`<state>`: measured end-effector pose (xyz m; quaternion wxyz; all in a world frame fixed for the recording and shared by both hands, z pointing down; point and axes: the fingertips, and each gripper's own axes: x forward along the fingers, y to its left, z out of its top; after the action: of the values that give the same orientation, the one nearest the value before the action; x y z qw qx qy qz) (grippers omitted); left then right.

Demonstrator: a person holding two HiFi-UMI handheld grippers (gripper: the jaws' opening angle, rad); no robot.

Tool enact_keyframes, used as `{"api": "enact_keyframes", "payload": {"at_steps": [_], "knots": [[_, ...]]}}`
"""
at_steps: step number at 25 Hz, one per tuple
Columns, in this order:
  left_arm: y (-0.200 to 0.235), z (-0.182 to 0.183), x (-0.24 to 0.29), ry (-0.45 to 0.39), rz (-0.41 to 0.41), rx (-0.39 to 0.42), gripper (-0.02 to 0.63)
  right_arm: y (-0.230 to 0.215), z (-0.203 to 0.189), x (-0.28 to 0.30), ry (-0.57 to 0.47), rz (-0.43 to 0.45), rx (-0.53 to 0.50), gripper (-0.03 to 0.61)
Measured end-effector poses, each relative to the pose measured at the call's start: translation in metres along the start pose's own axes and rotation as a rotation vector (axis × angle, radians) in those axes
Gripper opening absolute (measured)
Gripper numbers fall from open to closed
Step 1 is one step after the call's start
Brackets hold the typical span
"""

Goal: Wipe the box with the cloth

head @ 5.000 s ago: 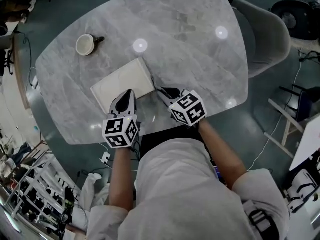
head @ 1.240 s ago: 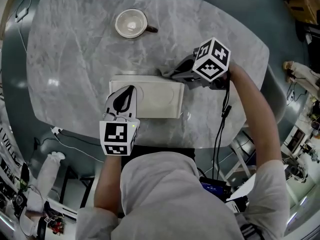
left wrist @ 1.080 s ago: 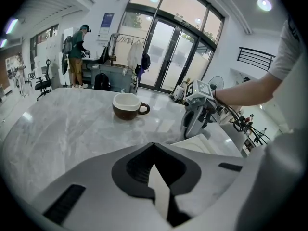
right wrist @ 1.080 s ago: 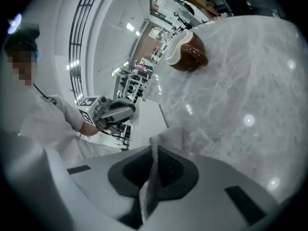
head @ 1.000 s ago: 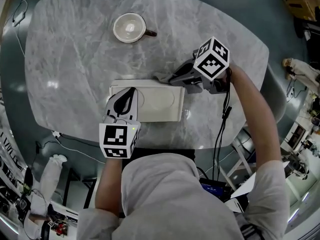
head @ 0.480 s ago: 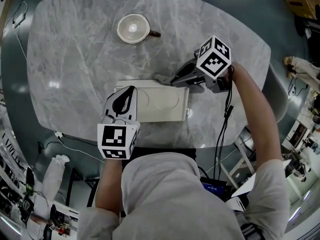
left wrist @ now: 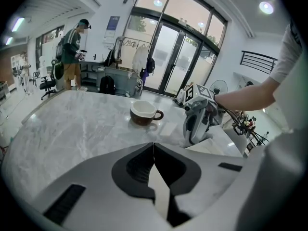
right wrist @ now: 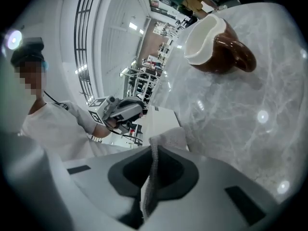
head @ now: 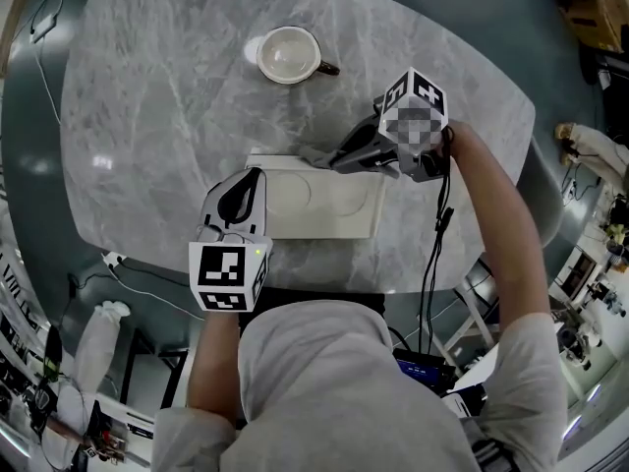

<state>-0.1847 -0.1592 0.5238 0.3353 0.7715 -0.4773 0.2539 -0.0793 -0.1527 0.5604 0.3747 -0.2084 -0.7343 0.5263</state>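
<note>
**Cloth sliding left along the box's far edge**

Right gripper (head: 342, 158) is carrying the cloth (head: 314, 152) leftward. A second ago it was sitting nearer the right end of the box (head: 334, 203); now it is sitting about midway along the far long edge. Left gripper (head: 254, 179) is staying put at the box's left end.

We are seeing the right jaws clamped tight on the cloth (right wrist: 155, 177) in the right gripper view, with a fold sticking out past the tips. The left jaws are meeting at the tips in the left gripper view, with nothing clearly pinched. A pale wedge is showing lower in the gap, but we cannot tell what it is. That gripper is lying over the box's left end, and we are judging that it is steadying the box.

The box is lying flat on the marble table (head: 147, 116), near the edge closest to us. Its long axis is running left to right across us. The cup (head: 288, 55) is standing well apart, further back on the table.

Key relation: the cloth is touching the far rim, so the rest of the lid is lying toward us from it. The right gripper is the nearer one to that bare top. We are judging that the next stroke needs to come toward us or run along the long axis, stopping short of the left gripper.
</note>
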Motion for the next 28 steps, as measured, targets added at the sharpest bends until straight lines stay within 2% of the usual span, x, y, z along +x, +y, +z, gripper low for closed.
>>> {"api": "enact_keyframes", "payload": {"at_steps": [9,15,20,28], "knots": [[0.031,-0.014,-0.015,-0.003,0.018,-0.027,0.023,0.004,0.038,0.031,-0.024,0.017,0.007,0.034],[0.076,-0.033,-0.027,-0.001,0.017,-0.043,0.023,-0.009,0.067,0.067,-0.014,-0.012,0.031,0.034],[0.065,-0.026,-0.026,0.001,0.006,-0.04,0.023,-0.005,0.056,0.051,-0.035,0.0,0.073,0.034],[0.074,-0.033,-0.024,0.021,-0.02,-0.038,0.023,-0.009,0.071,0.059,-0.055,-0.038,0.09,0.034]]}}
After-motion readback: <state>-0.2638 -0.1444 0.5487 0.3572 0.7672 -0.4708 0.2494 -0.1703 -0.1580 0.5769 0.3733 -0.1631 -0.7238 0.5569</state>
